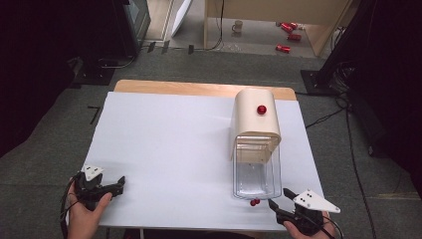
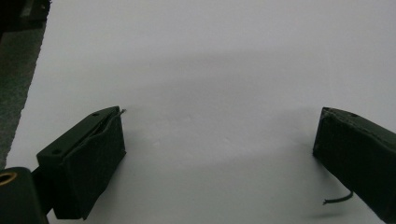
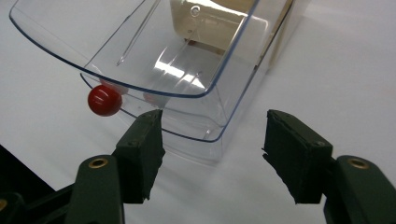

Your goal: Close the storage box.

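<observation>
A cream box (image 1: 254, 117) with a red knob (image 1: 261, 109) on top stands right of the table's middle. Its clear plastic drawer (image 1: 256, 172) is pulled out toward me, and the drawer's own red knob (image 1: 255, 202) sits at its front. My right gripper (image 1: 278, 197) is open just before the drawer's front right corner. In the right gripper view, the open jaws of the right gripper (image 3: 212, 135) frame that corner of the drawer (image 3: 154, 60), with the knob (image 3: 104, 100) to their left. My left gripper (image 1: 117, 188) is open at the near left, and the left gripper (image 2: 219, 135) holds nothing.
A white sheet (image 1: 164, 149) covers the wooden table (image 1: 199, 88). Beyond the table lie red cans (image 1: 288, 30) and a mug (image 1: 238, 26) on the floor, with cables (image 1: 323, 119) at the right. Dark equipment stands at both sides.
</observation>
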The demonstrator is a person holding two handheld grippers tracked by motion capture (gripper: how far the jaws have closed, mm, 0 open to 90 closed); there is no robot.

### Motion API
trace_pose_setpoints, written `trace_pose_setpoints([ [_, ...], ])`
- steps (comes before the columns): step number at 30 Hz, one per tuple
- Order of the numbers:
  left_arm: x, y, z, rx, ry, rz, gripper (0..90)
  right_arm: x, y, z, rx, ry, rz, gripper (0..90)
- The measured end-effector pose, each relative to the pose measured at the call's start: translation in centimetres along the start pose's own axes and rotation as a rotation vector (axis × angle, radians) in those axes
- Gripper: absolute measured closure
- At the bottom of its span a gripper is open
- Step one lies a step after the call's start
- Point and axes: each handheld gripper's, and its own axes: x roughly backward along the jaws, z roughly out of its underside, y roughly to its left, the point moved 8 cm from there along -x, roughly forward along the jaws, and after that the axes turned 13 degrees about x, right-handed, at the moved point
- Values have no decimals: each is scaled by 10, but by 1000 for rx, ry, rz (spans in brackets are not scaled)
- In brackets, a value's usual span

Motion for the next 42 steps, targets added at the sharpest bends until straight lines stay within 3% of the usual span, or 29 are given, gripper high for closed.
trace_pose_setpoints([
  [5,0,0,0,0,0,0,22,2,1,-5,15,-7,-1,395],
  [16,0,0,0,0,0,0,22,5,-5,-15,-20,-34,29,425],
  [25,0,0,0,0,0,0,22,5,-11,-29,-46,-87,40,443],
  [36,0,0,0,0,0,0,22,0,-21,-46,-72,-133,77,527],
  [42,0,0,0,0,0,0,22,-3,-34,-49,-133,-154,115,624],
])
